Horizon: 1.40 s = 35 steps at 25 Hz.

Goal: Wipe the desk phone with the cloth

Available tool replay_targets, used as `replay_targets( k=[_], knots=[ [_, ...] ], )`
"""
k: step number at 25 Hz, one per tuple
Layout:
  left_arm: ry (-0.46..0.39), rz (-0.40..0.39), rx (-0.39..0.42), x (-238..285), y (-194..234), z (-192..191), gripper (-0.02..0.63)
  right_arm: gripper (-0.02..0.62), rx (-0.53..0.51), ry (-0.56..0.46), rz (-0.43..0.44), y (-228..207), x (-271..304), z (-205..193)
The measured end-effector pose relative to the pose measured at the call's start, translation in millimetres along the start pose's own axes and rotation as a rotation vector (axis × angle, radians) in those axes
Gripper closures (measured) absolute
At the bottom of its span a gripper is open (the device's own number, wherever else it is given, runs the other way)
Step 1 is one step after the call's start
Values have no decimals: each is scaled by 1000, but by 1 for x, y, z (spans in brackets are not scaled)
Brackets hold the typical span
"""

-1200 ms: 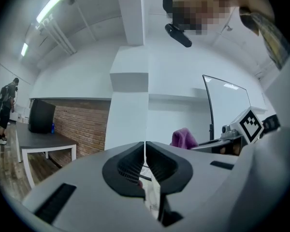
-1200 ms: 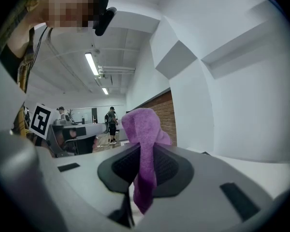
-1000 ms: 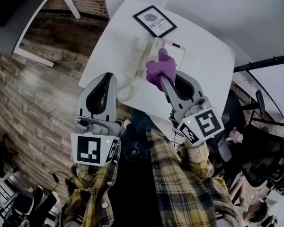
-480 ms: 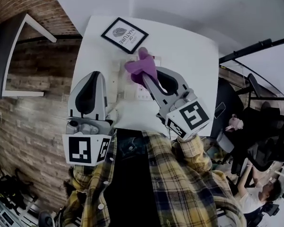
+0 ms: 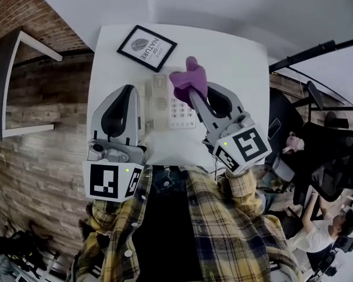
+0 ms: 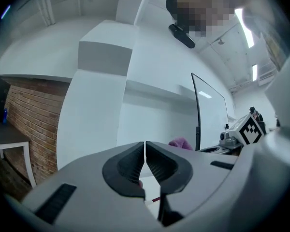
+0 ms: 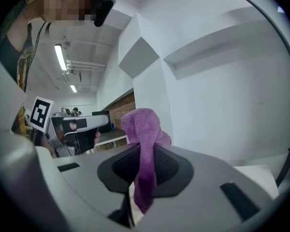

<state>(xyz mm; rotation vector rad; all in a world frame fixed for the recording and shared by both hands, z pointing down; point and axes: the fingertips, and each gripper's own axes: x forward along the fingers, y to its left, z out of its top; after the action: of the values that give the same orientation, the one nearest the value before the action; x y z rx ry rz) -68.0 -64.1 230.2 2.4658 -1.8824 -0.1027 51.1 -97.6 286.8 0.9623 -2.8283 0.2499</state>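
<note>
Near the centre of the head view, on the white bench (image 5: 235,57), sits the desk phone (image 5: 165,101), with its handset on the left side and its keypad on the right. Your right gripper (image 5: 193,94) reaches over the keypad side, its fingers clamped on the purple cloth (image 5: 189,78). The right gripper view shows the cloth pinched as a narrow bunch that sticks out past the fingertips, with a short tail hanging below. Whether the cloth touches the phone cannot be told from these views. Your left gripper (image 5: 125,93) hovers beside the phone's left edge, fingers pressed together on nothing.

Risks, as a judgement: only a small tuft of cloth leads, so the hard fingers may scrape or press the keys if you bear down. A sideways stroke toward the handset could lift it off its cradle. Nothing braces the phone, so it may slide across the bench, perhaps up-frame into the framed picture (image 5: 147,47) lying just beyond it. The bunched cloth could also slip from the pinch under drag
</note>
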Motion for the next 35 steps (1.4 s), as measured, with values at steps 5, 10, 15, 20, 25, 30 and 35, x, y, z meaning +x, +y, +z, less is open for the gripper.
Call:
replay_targets(
  k=[5,10,15,20,25,30,35],
  knots=[
    [18,-90,-11,10,3,-4,584,532,16,8,-91,-3,-1,-2],
    [32,-119,-33,12,12,-9,584,532,45,30,-150,-7,0,-11],
    [47,-113,-47,12,23,-15,584,532,62,49,-148,-10,13,-17],
    [54,-92,-58,15,36,-22,584,532,64,73,-124,-16,32,-24],
    [62,-56,-71,16,45,-27,584,532,73,130,-87,-20,55,-42],
    [62,-28,-75,14,50,-31,584,532,53,207,-46,-19,83,-68],
    [70,-20,-82,10,54,-38,584,532,54,264,-45,-20,104,-96]
  ],
)
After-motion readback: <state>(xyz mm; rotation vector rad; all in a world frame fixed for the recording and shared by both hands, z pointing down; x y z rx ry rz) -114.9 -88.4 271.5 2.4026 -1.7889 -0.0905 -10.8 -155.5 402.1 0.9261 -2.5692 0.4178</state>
